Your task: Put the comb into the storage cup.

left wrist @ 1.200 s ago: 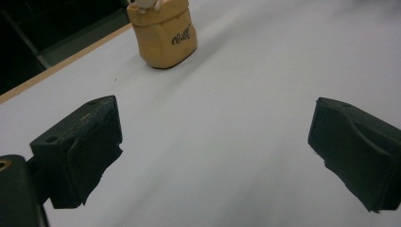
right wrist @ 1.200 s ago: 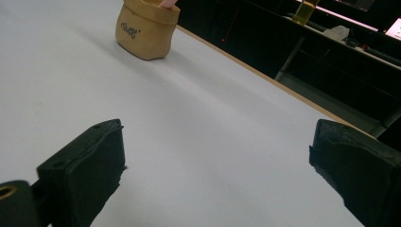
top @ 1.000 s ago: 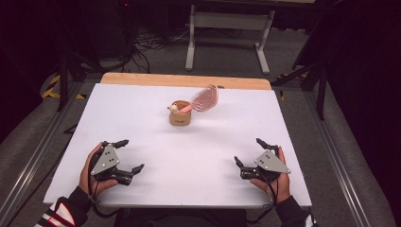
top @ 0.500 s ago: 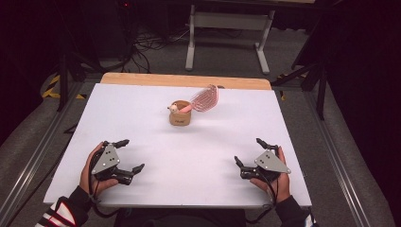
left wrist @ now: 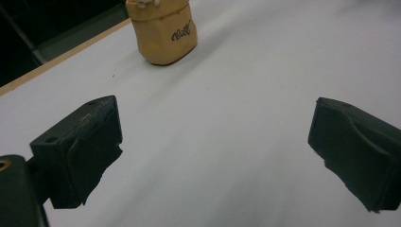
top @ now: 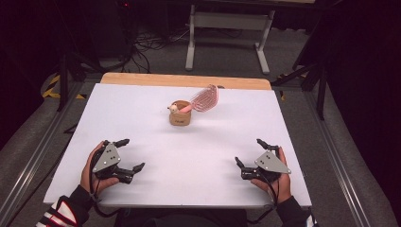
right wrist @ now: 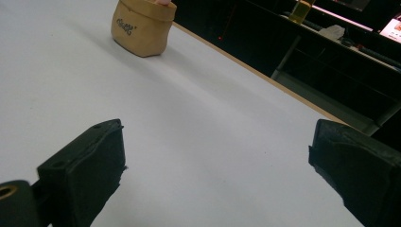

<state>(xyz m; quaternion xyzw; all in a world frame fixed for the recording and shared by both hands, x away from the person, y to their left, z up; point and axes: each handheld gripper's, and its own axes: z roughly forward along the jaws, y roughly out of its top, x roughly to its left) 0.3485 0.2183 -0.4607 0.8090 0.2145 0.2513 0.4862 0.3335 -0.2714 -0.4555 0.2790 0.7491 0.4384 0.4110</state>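
A: How much room is there on the white rectangular bench point(top: 142, 118)?

B: Plenty. The left hand-held gripper point(top: 127, 155) sits near the front left corner, close to the near edge, with its jaws spread wide and nothing between them. The right hand-held gripper point(top: 249, 153) is near the front right corner, also close to the near edge, jaws spread wide and holding nothing. The two are well apart, with bare white surface between them

A: And toward the far side?

B: A strip of bare wood point(top: 142, 78) runs along the far edge. Between both grippers and the small tan soft pouch point(top: 179, 115) the surface is open

A: Where is that pouch?

B: Past the middle of the bench, toward the far edge, well apart from both grippers. It stands upright. In the left gripper view it point(left wrist: 163, 30) shows rounded corners and dark script lettering on its side

A: Anything in it?

B: A pink-handled utensil with a round pink wire head point(top: 204, 98) leans out of its top toward the right, the head hanging above the bench
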